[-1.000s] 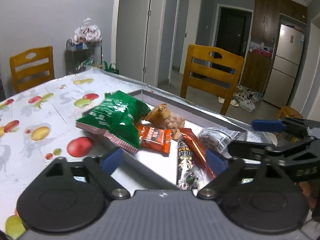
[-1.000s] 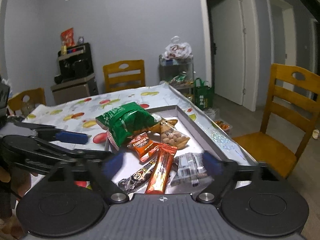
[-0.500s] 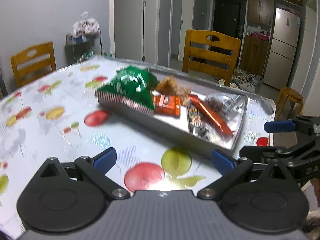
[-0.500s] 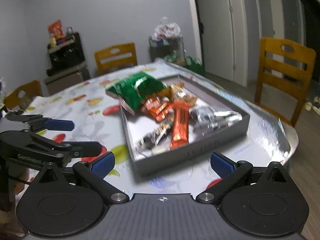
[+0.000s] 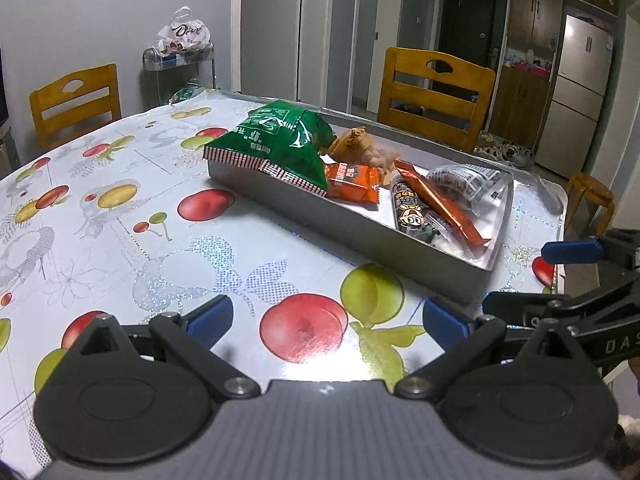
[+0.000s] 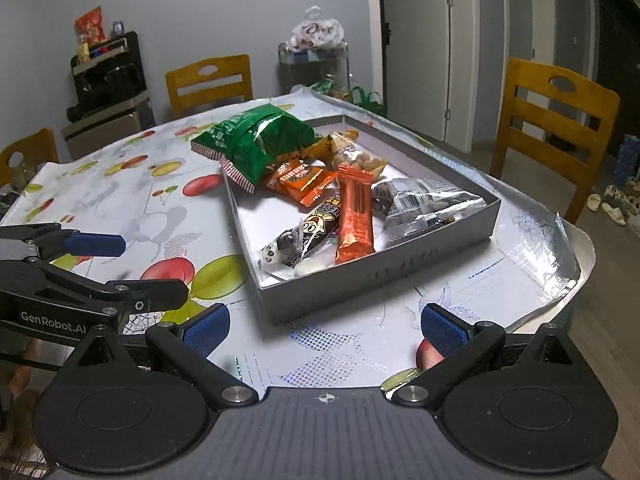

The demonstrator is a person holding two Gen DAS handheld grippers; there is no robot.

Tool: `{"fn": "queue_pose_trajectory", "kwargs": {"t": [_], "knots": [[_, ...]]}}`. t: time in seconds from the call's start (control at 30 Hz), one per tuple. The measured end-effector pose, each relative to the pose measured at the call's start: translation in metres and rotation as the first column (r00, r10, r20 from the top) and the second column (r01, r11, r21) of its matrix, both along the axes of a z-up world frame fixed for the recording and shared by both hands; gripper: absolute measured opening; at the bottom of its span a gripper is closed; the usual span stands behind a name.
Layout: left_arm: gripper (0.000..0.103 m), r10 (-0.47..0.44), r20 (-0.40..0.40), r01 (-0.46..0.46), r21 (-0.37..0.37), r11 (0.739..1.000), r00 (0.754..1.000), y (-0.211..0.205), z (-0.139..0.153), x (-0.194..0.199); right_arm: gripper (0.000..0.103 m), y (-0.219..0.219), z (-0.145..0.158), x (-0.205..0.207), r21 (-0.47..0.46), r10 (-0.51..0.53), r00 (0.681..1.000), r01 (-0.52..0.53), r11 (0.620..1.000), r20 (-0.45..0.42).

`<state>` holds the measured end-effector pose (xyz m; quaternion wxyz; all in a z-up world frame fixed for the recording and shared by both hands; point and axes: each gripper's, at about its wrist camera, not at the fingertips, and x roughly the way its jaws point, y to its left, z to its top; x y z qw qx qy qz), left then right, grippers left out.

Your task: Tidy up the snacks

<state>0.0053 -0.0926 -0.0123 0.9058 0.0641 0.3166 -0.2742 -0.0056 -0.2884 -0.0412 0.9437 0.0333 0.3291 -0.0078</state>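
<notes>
A grey box [image 6: 404, 264] [image 5: 360, 236] on the fruit-print table holds several snacks: a green bag [image 6: 256, 140] [image 5: 280, 140] leaning over its far left rim, a peanut bag [image 6: 352, 156], an orange packet [image 6: 300, 180], an orange bar [image 6: 354, 216], a dark cartoon bar [image 6: 308, 228] and a clear packet [image 6: 420, 204]. My left gripper [image 5: 326, 320] is open and empty, above the table in front of the box. My right gripper [image 6: 324, 326] is open and empty, near the table's front edge. Each gripper shows at the edge of the other's view.
Wooden chairs [image 6: 556, 128] [image 6: 208, 80] [image 5: 76, 100] stand around the table. A metal cart with a white bag [image 6: 316, 36] is by the wall. A fridge [image 5: 576, 92] stands at the back right. The tablecloth edge [image 6: 568, 264] curls at the right corner.
Both grippers have drawn back from over the box toward the table's near edge. The snacks lie as before in the box.
</notes>
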Motion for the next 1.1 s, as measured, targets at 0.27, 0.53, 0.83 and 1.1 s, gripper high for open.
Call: {"fn": "queue_pose_trajectory", "kwargs": {"t": [0.27,0.53,0.83,1.1], "knots": [[0.102,0.006,0.012,-0.006,0.005,1.000,1.000,0.000,0.001,-0.001,0.103,0.002,0.001,0.001,0.000,0.001,1.000,-0.001,1.000,0.001],[0.102,0.006,0.011,-0.006,0.004,1.000,1.000,0.000,0.001,-0.001,0.103,0.003,0.001,0.001,-0.001,0.001,1.000,-0.001,1.000,0.002],[0.102,0.006,0.031,-0.006,0.018,1.000,1.000,-0.001,0.002,-0.003,0.103,0.003,0.001,0.002,0.000,0.003,1.000,-0.003,1.000,0.003],[0.102,-0.013,-0.025,0.015,0.055,0.998,1.000,-0.011,0.002,0.008,0.103,0.001,0.001,0.001,0.005,0.003,1.000,-0.003,1.000,0.012]]}}
